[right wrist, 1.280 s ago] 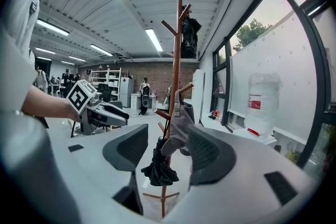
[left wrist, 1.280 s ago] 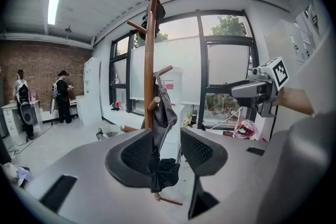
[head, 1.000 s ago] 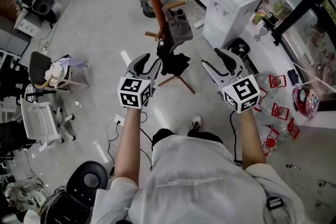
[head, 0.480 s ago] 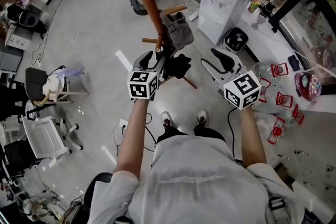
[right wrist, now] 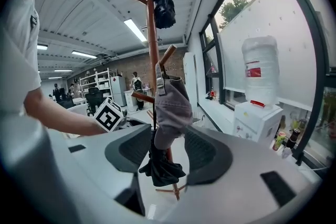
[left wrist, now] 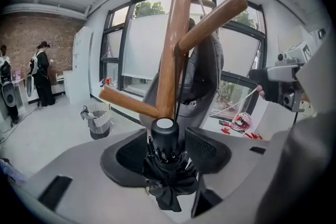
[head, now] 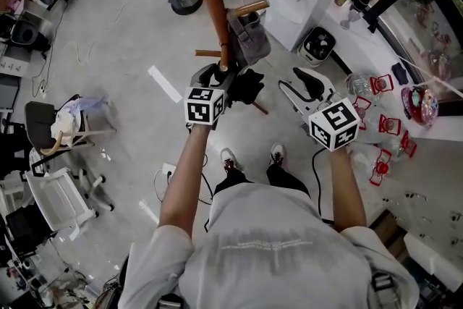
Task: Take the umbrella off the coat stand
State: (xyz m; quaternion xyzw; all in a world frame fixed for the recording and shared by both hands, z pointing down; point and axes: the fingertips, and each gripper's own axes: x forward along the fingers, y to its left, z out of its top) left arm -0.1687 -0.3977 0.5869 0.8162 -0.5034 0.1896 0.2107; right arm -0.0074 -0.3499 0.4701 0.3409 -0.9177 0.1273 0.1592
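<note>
Left gripper [left wrist: 165, 150] is widening its jaws around the black folded umbrella [left wrist: 165, 168], lining up a grab, pads not yet pinching. Right gripper [right wrist: 160, 152] hovers spread, empty. Beyond, the umbrella hangs against the brown wooden coat stand [left wrist: 172, 55].

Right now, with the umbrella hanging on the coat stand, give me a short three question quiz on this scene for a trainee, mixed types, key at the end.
1. True or false: the right hand-held gripper is open and holds nothing.
2. Whose jaws stand either side of the umbrella? A left hand-held gripper, B right hand-held gripper, C neither.
3. Fill in: the grey bag hangs on the wooden ____.
Key: 1 true. 2 A, its jaws opening, the umbrella between them but not pressed. 3 coat stand.
</note>
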